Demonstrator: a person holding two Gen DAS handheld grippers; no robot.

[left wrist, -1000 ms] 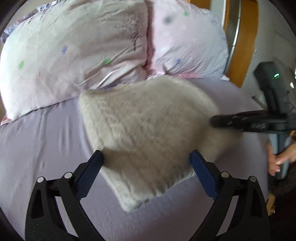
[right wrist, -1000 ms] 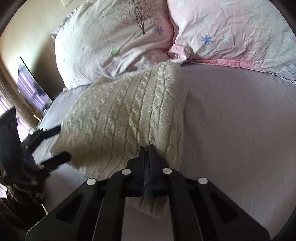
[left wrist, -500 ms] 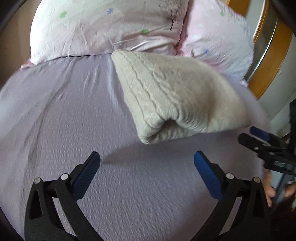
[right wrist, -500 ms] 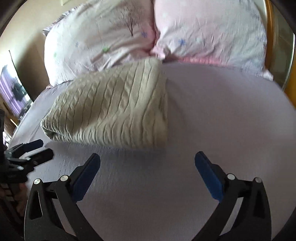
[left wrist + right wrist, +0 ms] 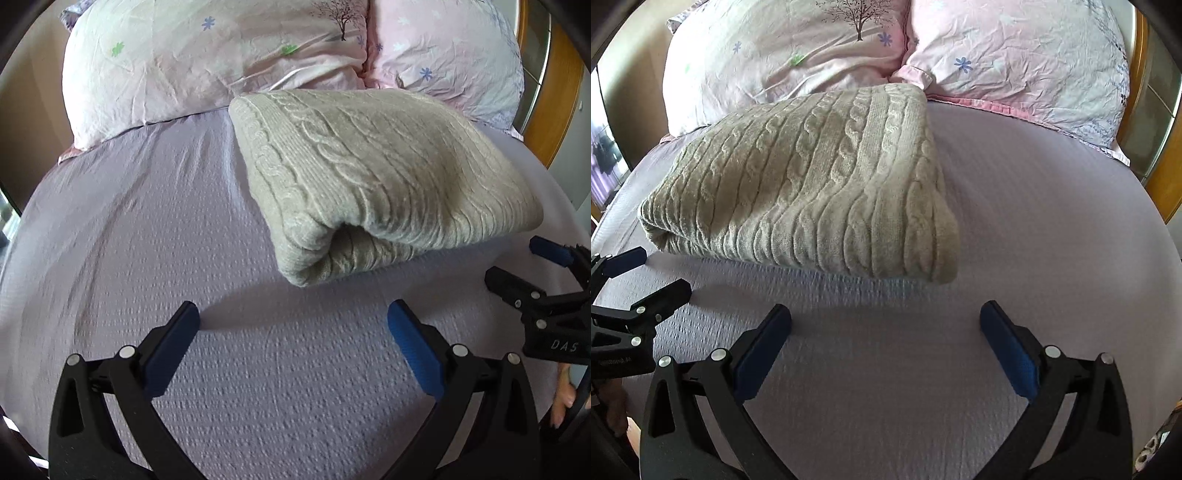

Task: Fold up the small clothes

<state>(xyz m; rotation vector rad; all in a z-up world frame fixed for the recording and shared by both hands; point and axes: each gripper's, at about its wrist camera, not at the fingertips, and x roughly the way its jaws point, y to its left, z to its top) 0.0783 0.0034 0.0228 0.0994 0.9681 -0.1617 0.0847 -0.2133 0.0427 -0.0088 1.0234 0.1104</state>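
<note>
- The bed sheet (image 5: 155,229) carries our folded cable-knit sweater (image 5: 373,173), which lies near the two pillows (image 5: 798,59); we judge the thick knit could spring open, since nothing pins the puffy fold.
- The sweater shows its gaping folded end only to the left wrist camera; the right wrist view shows its flat ribbed top and a tidy near edge.
- Our left gripper (image 5: 293,317) hangs released, jaws wide, just short of the sweater; regrasping there could drag the layers askew.
- Our right gripper (image 5: 885,317) is likewise spread and empty.
</note>
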